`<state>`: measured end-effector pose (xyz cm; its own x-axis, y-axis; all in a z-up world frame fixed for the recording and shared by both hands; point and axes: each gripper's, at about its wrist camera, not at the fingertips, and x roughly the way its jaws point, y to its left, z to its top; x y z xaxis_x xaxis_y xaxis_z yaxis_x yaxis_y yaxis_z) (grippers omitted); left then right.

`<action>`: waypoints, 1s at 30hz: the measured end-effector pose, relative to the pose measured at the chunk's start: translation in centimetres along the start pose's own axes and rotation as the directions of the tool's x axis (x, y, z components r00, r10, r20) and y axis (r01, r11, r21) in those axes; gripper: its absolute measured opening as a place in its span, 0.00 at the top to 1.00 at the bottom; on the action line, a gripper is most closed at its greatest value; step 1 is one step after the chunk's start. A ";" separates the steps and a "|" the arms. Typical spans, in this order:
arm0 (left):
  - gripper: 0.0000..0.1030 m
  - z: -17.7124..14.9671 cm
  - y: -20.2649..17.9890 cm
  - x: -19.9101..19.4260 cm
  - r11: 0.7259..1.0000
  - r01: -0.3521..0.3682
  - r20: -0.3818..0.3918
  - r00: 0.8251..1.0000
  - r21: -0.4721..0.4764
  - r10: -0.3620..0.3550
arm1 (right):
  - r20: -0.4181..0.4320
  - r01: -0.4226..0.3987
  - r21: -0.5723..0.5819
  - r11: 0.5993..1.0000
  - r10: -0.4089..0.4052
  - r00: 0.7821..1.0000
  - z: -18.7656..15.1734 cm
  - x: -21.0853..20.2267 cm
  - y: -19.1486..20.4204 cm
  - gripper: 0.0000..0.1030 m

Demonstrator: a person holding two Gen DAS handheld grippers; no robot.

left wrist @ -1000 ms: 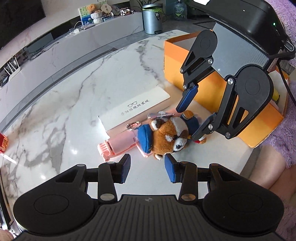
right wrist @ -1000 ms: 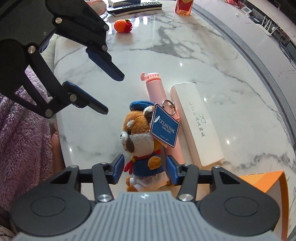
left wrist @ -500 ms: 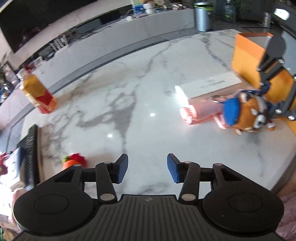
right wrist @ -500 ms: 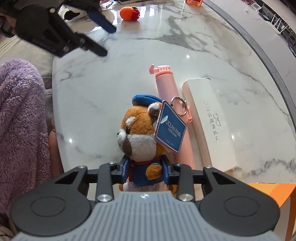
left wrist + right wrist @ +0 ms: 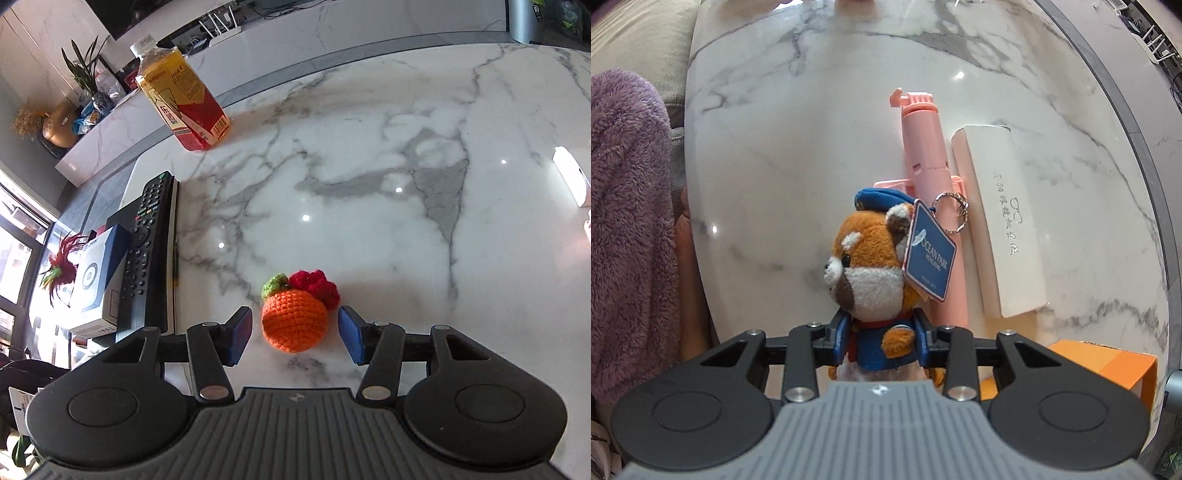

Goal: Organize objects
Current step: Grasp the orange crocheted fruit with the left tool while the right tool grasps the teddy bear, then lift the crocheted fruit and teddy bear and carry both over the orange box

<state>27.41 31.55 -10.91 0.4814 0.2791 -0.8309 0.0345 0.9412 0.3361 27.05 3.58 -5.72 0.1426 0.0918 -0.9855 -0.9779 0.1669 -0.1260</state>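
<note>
My right gripper [image 5: 881, 341] is shut on the body of a plush red panda [image 5: 871, 266] in a blue cap and jacket, with a blue Ocean Park tag and a key ring, held above the marble table. Below it lie a pink selfie stick [image 5: 929, 158] and a white glasses box [image 5: 997, 221]. An orange box [image 5: 1108, 363] shows at lower right. My left gripper [image 5: 295, 334] is open, its blue pads on either side of a crocheted orange fruit [image 5: 295, 319] with a red flower, not touching it.
A juice bottle [image 5: 181, 99] stands at the far left of the marble table [image 5: 369, 147]. A black remote [image 5: 146, 243] lies on stacked books and a small white box [image 5: 98, 280] at the left edge. A purple fleece sleeve [image 5: 628, 221] is at the table's left side.
My right gripper closed on the plush panda and lifted it off the table. My left gripper swung away from the panda to the left and now straddles the crocheted orange.
</note>
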 end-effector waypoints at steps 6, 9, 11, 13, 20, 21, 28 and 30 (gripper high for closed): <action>0.50 0.5 -0.3 1.2 1.000 0.004 -0.016 1.000 -0.023 -0.004 | -0.004 -0.004 0.011 1.000 0.004 1.000 0.0 0.3 -0.2 0.64; 0.53 0.6 -0.4 1.5 0.999 0.000 -0.017 1.000 -0.040 -0.001 | 0.001 -0.001 0.010 1.000 0.001 1.000 0.1 0.3 -0.2 0.64; 0.54 0.7 -0.3 1.5 0.999 -0.001 -0.018 1.000 -0.049 0.000 | 0.003 0.001 0.010 1.000 -0.001 1.000 0.0 0.3 -0.1 0.64; 0.54 0.7 -0.2 1.5 0.998 0.004 -0.032 0.999 -0.061 -0.006 | 0.006 0.002 0.014 1.000 -0.002 1.000 0.0 0.3 -0.1 0.64; 0.55 0.0 -0.6 -0.9 0.998 0.024 0.001 1.000 -0.065 -0.024 | 0.036 0.015 0.032 0.999 -0.016 0.999 -0.6 -0.8 0.0 0.64; 0.55 -0.1 -0.8 -1.6 0.998 0.031 0.010 0.999 -0.060 -0.031 | 0.043 0.015 0.032 0.999 -0.017 0.999 -0.7 -1.1 0.1 0.64; 0.55 0.5 -3.3 -8.1 0.998 0.061 0.081 0.995 0.029 -0.063 | 0.139 0.029 0.023 0.999 -0.032 0.990 -1.6 -5.4 0.8 0.65; 0.55 0.8 -4.3 -10.3 0.996 0.075 0.107 0.991 0.053 -0.081 | 0.168 0.038 0.021 0.999 -0.041 0.985 -2.0 -7.0 1.2 0.65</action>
<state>23.00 24.50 -3.47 0.5678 0.1802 -0.8032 0.1174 0.9480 0.2957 24.60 1.15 0.84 0.2063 0.2489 -0.9463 -0.9684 0.1906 -0.1610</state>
